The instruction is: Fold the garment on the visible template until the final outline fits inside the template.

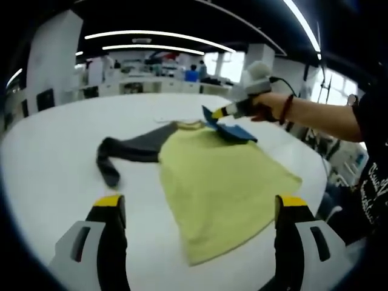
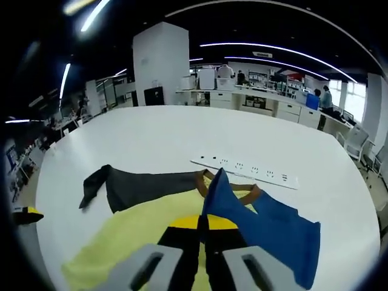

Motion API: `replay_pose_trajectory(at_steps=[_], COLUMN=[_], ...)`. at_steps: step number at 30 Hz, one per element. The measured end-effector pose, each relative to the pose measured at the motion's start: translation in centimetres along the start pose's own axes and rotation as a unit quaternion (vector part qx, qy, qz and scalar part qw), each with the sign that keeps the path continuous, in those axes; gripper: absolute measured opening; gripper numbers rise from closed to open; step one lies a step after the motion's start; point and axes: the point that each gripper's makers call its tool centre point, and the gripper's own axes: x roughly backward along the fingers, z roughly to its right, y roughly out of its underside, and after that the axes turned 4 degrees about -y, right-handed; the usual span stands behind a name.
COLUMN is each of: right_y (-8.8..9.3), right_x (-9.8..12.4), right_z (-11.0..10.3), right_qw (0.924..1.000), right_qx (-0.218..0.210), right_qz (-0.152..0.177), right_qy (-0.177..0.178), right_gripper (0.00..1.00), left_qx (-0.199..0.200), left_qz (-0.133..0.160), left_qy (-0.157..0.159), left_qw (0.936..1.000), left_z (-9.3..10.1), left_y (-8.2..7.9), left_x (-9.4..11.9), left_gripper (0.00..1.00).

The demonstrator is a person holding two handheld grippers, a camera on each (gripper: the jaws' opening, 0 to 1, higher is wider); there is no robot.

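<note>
Garment [image 1: 224, 182]: yellow-green body w/ one dark grey sleeve [image 1: 124, 151] and one blue sleeve [image 1: 236, 132], lying flat on the white table [image 1: 54, 157], roughly centre of the left gripper view, collar toward 12 o'clock. Grey sleeve runs out to 9 o'clock, end bent back on itself; not yet folded in.

Right gripper [image 2: 203, 227]: fingers closed together, pinching the blue sleeve, which drapes down toward 4 o'clock in the right gripper view. Seen from the left gripper view it sits at 1 o'clock, held by a person's hand [image 1: 270, 106], the sleeve raised over the shoulder area; judged as carrying the sleeve inward across the body so the outline narrows.

Left gripper [image 1: 197, 209]: fingers spread wide, nothing between them, hovering near the hem; probably waiting or ready to pin the cloth.

White power strip [image 2: 245, 167] lies just beyond the collar at 12 o'clock, apart from the garment. No template outline can be made out on the table. Fold looks early-stage.
</note>
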Motion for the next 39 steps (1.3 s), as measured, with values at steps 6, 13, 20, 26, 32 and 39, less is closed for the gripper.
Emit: replay_pose_trajectory(at_steps=[6, 13, 20, 26, 32, 39], right_y=[-0.8, -1.1, -2.0, -2.3, -2.5, -1.6], right_x=[-0.5, -0.9, -1.4, -1.8, -1.9, -2.4], right_z=[-1.8, -3.2, -5.7, -7.5, -9.3, -11.1], right_qw=[0.9999, 0.9997, 0.9984, 0.9975, 0.9961, 0.9949], right_qx=[0.006, 0.011, -0.011, -0.004, 0.0, 0.02], right_qz=[0.005, 0.005, 0.02, 0.023, 0.027, 0.018], right_qy=[-0.014, -0.022, -0.052, -0.066, -0.084, -0.097], right_gripper=[0.0, 0.0, 0.0, 0.0, 0.0, 0.0], left_qx=[0.004, 0.005, -0.002, -0.002, -0.001, 0.002], left_qz=[0.01, 0.006, 0.008, 0.007, 0.004, 0.0], left_qy=[-0.002, -0.008, -0.016, -0.018, -0.021, -0.023], left_qw=[0.9999, 0.9999, 0.9998, 0.9998, 0.9998, 0.9997], left_z=[-0.2, -0.5, -0.8, -0.9, -1.1, -1.4], left_y=[-0.4, 0.1, 0.1, 0.2, 0.5, 0.7], left_x=[0.0, 0.0, 0.1, 0.0, -0.1, 0.0], left_gripper=[0.99, 0.98, 0.98, 0.98, 0.98, 0.98])
